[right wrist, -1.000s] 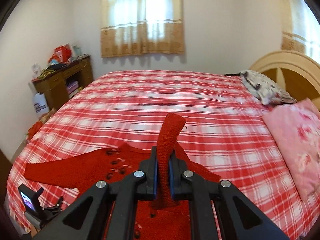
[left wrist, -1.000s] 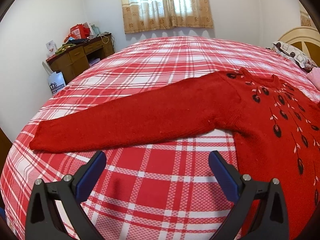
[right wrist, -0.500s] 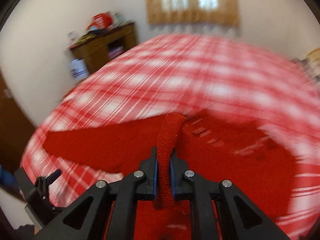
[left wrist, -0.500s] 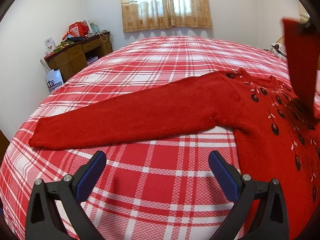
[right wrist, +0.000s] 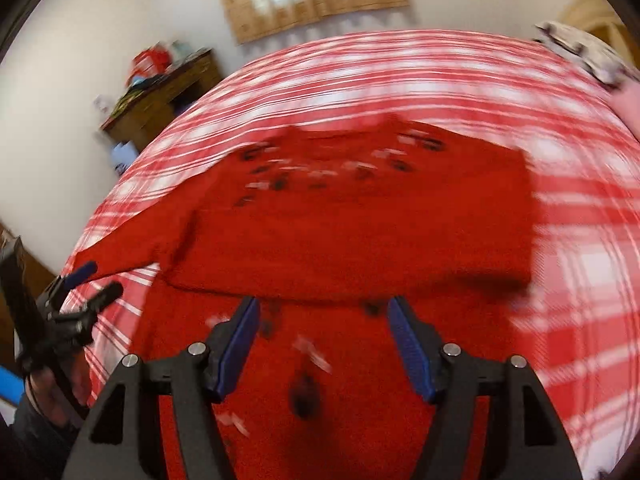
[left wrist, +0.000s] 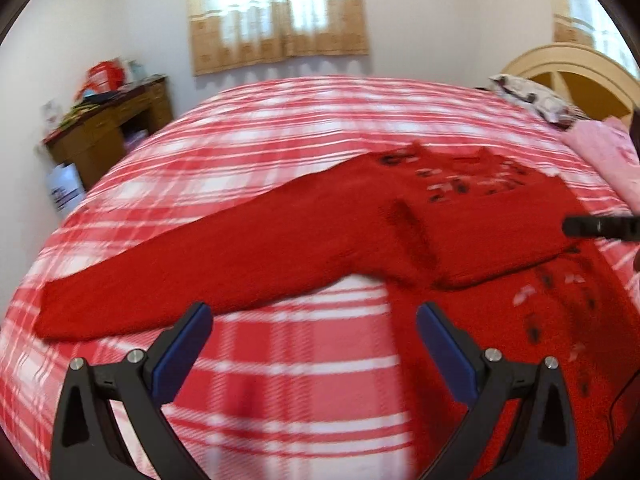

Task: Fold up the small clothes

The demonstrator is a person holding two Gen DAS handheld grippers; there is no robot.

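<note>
Sweater [left wrist: 460,240], red knit with dark and pale flower marks, lies flat on the bed [left wrist: 300,132], which wears a red and white checked cover. In the left wrist view one sleeve [left wrist: 200,268] runs out straight from the body toward 9 o'clock, its cuff near the bed's edge, while the other sleeve [left wrist: 488,240] lies folded across the chest, touching the front of the garment. The left tool [left wrist: 314,340] hovers over bare checked cover just below the outstretched sleeve, its two blue-padded fingers spread wide with nothing between them. At 3 o'clock in that view a dark bar of the other tool pokes in from the edge. In the right wrist view the sweater [right wrist: 360,220] fills the middle, the folded sleeve [right wrist: 360,248] lying as a broad band across it from 9 to 3 o'clock. The right tool [right wrist: 324,340] hangs above the lower body of the garment, its fingers apart and gripping nothing. The left tool [right wrist: 84,284] shows there at 8 o'clock, held in a hand. Both views are blurred. A wooden desk [left wrist: 108,128] piled with odds and ends stands by the wall at 10 o'clock, a curtained window [left wrist: 276,12] at 12 o'clock, and a cream headboard [left wrist: 568,68] with pillows [left wrist: 532,96] at 2 o'clock.
</note>
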